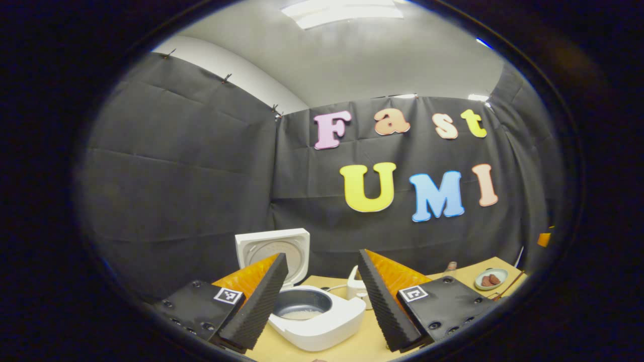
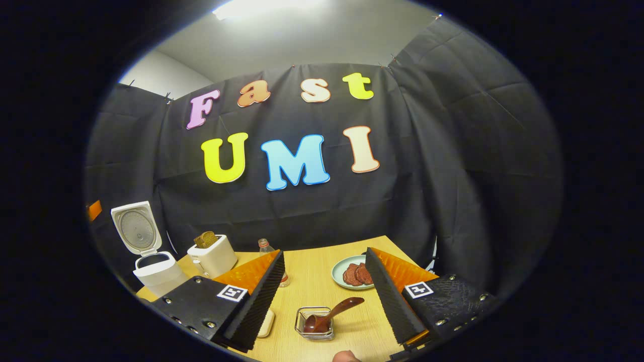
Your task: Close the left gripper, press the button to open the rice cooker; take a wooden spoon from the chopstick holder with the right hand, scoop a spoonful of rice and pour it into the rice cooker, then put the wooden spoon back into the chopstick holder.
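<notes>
While both claws hang wide open and empty, left claw (image 1: 322,296) faces open rice cooker (image 1: 314,314), right claw (image 2: 324,291) above wooden spoon (image 2: 332,312)

Rice cooker (image 2: 153,269) far left on surface (image 2: 322,286), toaster (image 2: 212,256) beside it; wooden spoon (image 2: 332,312) in chopstick holder (image 2: 314,324) front-centre; plate (image 2: 338,271) behind.

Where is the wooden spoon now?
In the right gripper view, the wooden spoon lies in the wire holder on the table, between the open gripper fingers, before the plate.

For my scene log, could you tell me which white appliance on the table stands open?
The rice cooker, its lid raised upright; the toaster just holds bread.
</notes>
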